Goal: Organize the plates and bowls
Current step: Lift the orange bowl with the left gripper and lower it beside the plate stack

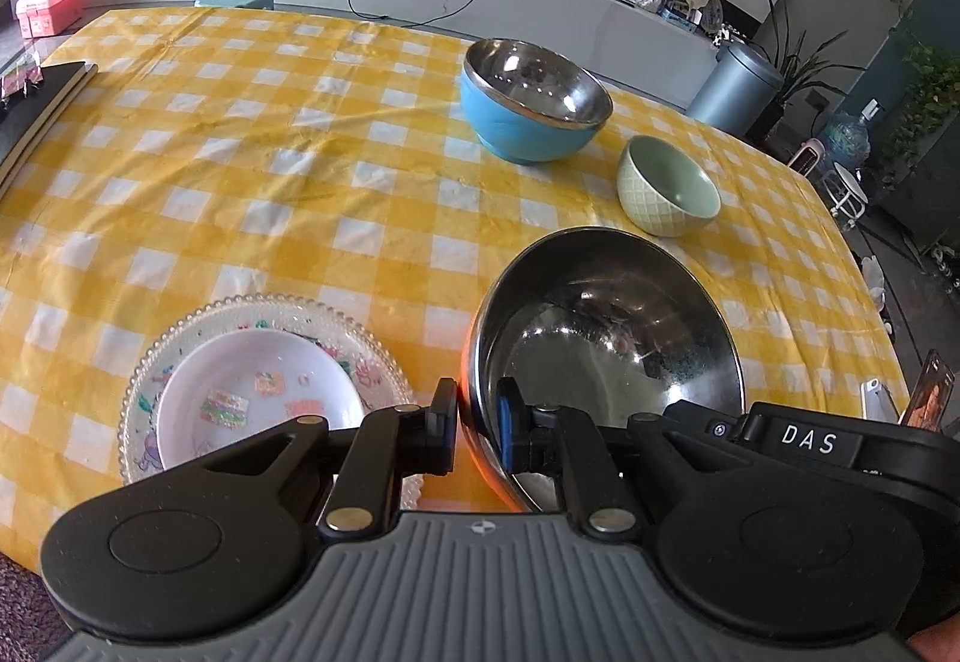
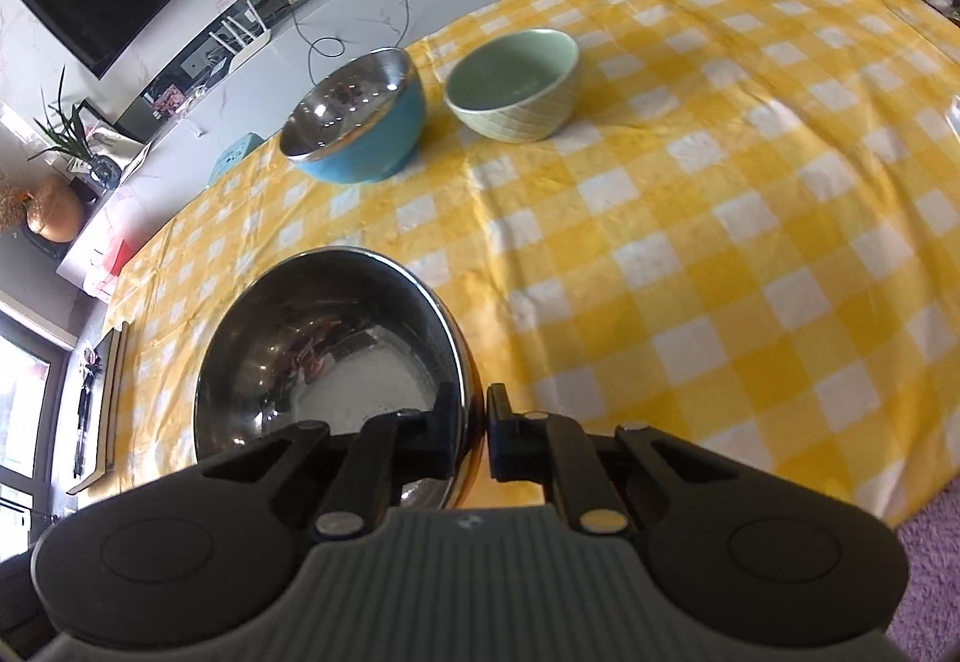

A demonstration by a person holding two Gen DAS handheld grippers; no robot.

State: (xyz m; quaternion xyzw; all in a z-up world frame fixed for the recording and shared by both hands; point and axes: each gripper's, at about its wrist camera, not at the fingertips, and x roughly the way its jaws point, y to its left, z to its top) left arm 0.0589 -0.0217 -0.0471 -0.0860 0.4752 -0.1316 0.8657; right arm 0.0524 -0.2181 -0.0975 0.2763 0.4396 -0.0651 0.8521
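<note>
From the left wrist, the left gripper (image 1: 477, 425) is clamped on the near rim of the steel bowl (image 1: 606, 326), which sits tilted above the checked cloth (image 1: 240, 170). Just left lie a small white plate (image 1: 258, 392) stacked on a beaded glass plate (image 1: 372, 344); a blue bowl (image 1: 528, 122) and green bowl (image 1: 666, 188) stand farther off. From the right wrist, the right gripper (image 2: 477, 437) pinches the same steel bowl's (image 2: 324, 356) opposite rim. The bowl seems mid-carry; next it likely needs nesting with the blue bowl (image 2: 360, 122) or green bowl (image 2: 516, 86), kept level between both grips.

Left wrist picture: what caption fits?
Left gripper pinches an orange steel bowl's rim above a yellow checked tablecloth.
</note>
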